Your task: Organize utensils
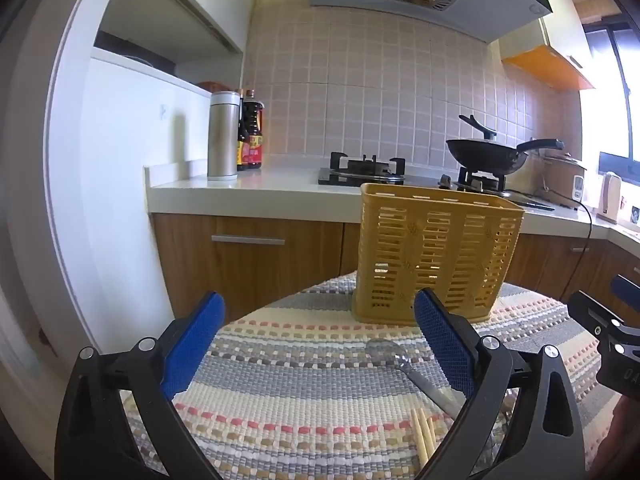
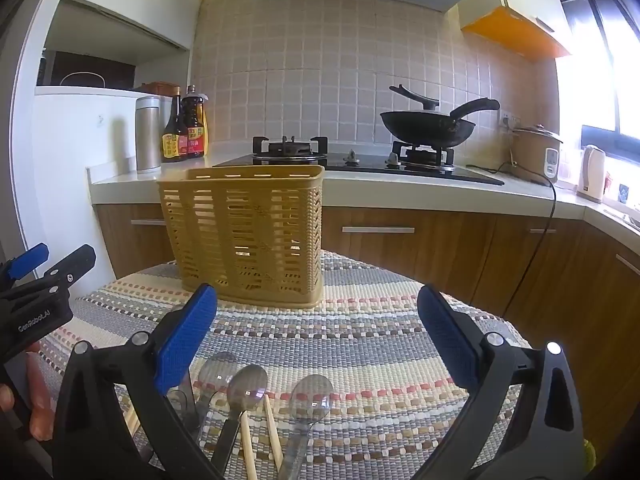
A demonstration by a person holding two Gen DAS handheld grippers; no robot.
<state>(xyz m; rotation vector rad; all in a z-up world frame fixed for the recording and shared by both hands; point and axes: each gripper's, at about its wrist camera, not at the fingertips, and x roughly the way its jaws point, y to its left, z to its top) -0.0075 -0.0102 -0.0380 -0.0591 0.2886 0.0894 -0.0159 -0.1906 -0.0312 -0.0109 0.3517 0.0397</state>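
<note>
Both tools spread wide, nothing held: right gripper (image 2: 316, 344) hangs over the spoons (image 2: 246, 384) and chopsticks (image 2: 272, 428) on the woven mat (image 2: 380, 344); left gripper (image 1: 320, 344) sits beside it, one spoon (image 1: 404, 364) near its right finger. Yellow slotted basket (image 2: 248, 232) stands upright farther back on the mat, looks empty. Likely step: first pick. Advice: take one spoon by the handle, avoid the overlapping neighbours, drop it in vertically. Handles are cut off at the frame bottom; leftmost spoons partly hidden behind the finger; basket compartments can't be made out.
</note>
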